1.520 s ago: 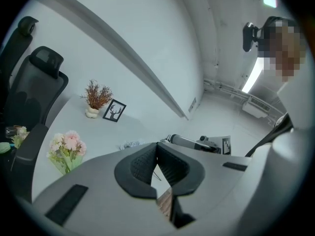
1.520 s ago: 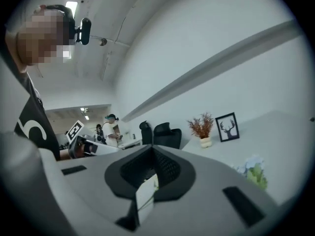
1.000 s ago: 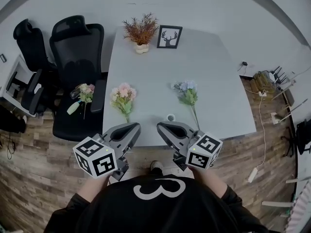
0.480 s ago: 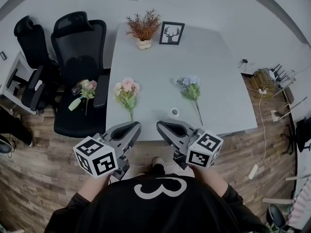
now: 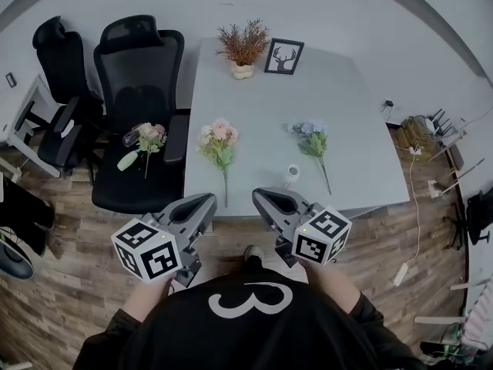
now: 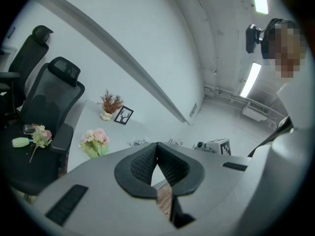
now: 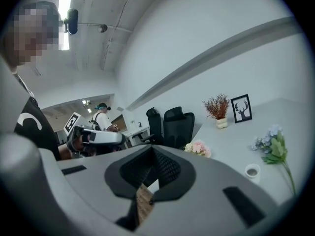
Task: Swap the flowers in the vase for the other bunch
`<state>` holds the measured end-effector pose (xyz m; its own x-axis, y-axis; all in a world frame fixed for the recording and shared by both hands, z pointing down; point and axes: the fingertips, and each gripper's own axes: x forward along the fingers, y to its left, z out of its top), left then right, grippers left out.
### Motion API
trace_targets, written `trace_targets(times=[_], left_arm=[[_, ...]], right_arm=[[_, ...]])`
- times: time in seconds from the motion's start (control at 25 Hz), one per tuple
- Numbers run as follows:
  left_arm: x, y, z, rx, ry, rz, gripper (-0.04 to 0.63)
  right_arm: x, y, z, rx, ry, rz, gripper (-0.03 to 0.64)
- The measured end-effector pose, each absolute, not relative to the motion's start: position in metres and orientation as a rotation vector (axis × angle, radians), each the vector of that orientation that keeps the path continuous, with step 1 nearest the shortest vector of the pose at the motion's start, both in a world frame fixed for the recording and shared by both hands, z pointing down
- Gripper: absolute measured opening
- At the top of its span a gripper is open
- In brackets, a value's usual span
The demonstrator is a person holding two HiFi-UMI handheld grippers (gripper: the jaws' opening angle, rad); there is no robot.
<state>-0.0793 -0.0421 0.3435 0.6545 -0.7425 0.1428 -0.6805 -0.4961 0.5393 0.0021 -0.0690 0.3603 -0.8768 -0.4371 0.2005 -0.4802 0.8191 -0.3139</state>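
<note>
Left claw point(image 5: 208, 201) is pressed together and empty, with nothing between its pads in the left gripper view. Right claw point(image 5: 260, 198) is the same, closed on nothing. Both are held low in front of the person, short of the worktop point(image 5: 258, 102) edge and touching nothing.

The pink bunch point(image 5: 218, 137) lies flat on the worktop, stem toward the person. The blue bunch point(image 5: 312, 135) lies flat to its right, well apart from it. A small white vessel point(image 5: 293, 173) stands upright and empty near the front edge, just beside the blue bunch's stem; it is possibly the vase. A third bunch point(image 5: 152, 135) lies on the office chair point(image 5: 142, 52) seat with a clear glass piece point(image 5: 129, 138) at its head. I can't tell whether that is the vase or whether the stems sit in it.

A dried plant pot point(image 5: 243, 48) and a deer picture frame point(image 5: 284, 56) stand at the far end.

Progress, as I judge it: the swap hasn't started, since no bunch is gripped. Left to do: pull the old flowers out and put the other bunch in.
</note>
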Motion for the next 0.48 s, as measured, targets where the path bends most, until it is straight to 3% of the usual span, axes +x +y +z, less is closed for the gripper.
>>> trace_targets(times=[0.48], left_arm=[[-0.124,-0.037,0.367,2.209,-1.154,-0.215,0.011]], right_arm=[[-0.028,-0.090,0.384,0.701,-2.785,0.606,0.040]])
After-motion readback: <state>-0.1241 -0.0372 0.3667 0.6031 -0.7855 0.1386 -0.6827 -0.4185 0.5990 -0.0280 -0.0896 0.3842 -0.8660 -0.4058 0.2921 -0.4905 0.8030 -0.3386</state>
